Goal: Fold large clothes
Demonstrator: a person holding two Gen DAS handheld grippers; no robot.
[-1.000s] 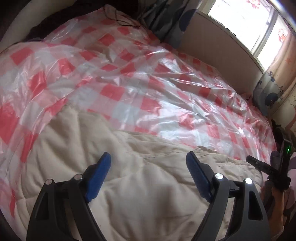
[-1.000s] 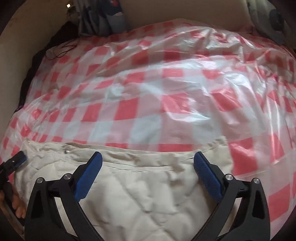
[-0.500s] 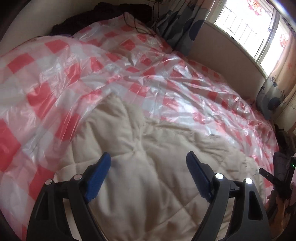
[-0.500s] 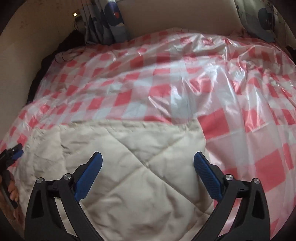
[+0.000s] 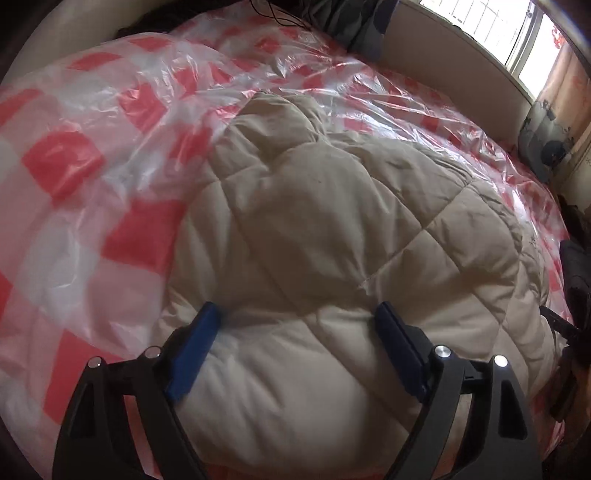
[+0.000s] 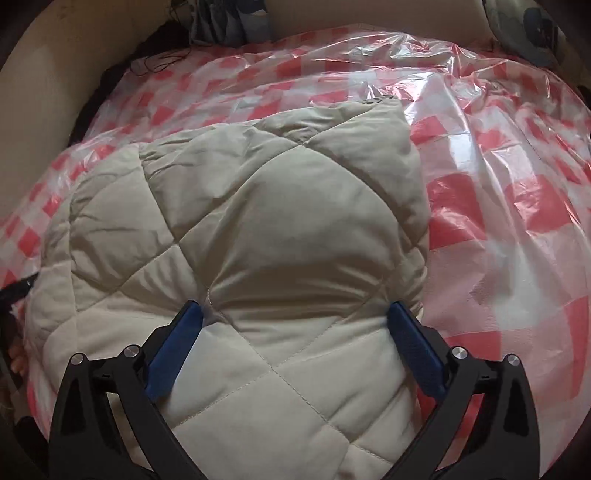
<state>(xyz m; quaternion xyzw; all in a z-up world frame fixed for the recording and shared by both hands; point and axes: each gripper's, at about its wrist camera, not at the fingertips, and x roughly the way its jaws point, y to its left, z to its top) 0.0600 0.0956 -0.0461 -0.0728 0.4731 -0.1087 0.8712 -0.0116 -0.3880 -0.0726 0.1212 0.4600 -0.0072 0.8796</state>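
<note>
A cream quilted jacket (image 5: 332, 206) lies bunched on the bed and fills the middle of both views (image 6: 288, 206). My left gripper (image 5: 297, 310) hovers over its near part, jaws wide and still opening, with only the jacket's surface under the gap between the blue pads. My right gripper (image 6: 295, 308) stands open the same way over the jacket's right half, close to its edge. Neither pair of pads pinches fabric. The other gripper shows dimly at each view's edge.
A crinkled red-and-white checked plastic sheet (image 5: 92, 166) covers the bed (image 6: 498, 184) around the jacket. A beige wall and window (image 5: 517, 29) run along the far side, with a curtain (image 5: 546, 144). Dark clothing and a cable (image 6: 162, 62) lie at the far corner.
Both grippers have travelled across the bed, and the jacket has gone from a strip at the bottom to filling most of each view. Both jaws stay wide apart.
</note>
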